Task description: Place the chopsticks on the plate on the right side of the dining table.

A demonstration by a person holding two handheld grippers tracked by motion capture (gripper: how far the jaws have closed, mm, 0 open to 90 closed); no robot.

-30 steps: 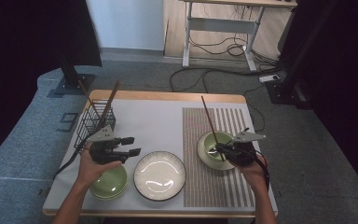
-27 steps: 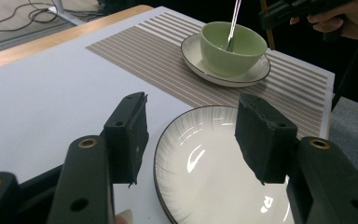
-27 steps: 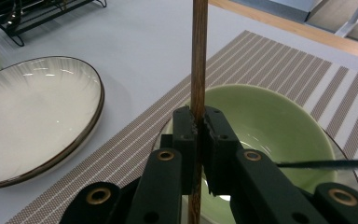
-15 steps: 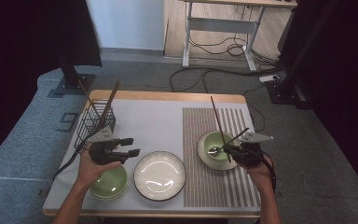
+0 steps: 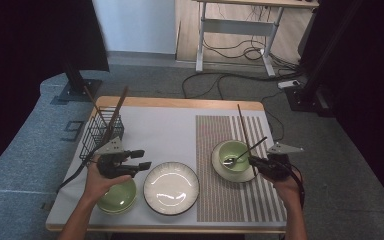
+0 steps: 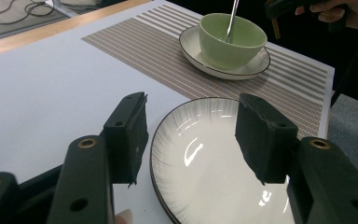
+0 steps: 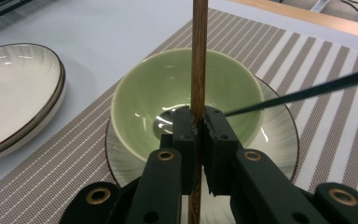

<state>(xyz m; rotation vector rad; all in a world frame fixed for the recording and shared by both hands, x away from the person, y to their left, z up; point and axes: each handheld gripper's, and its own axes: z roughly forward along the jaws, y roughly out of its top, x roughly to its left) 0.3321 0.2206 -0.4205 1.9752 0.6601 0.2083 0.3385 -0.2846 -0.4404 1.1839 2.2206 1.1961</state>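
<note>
Evenly lit from above over the pale counter point(image 5: 155, 125); dark, nearly black toward both sides and corners of the high view. Soft, short shadows under the bowls. Bright glints of glare on the white plate point(image 6: 205, 154) and inside the green bowl point(image 7: 168, 93). Sharp in the middle distance of both gripper views, soft and slightly blurred on the near black claw parts at the bottom. Mild bending of straight edges toward the borders.

The chopstick point(image 7: 198, 56) is brown wood; the green bowl point(image 7: 144, 93) and white plate point(image 7: 14, 93) look glossy.
</note>
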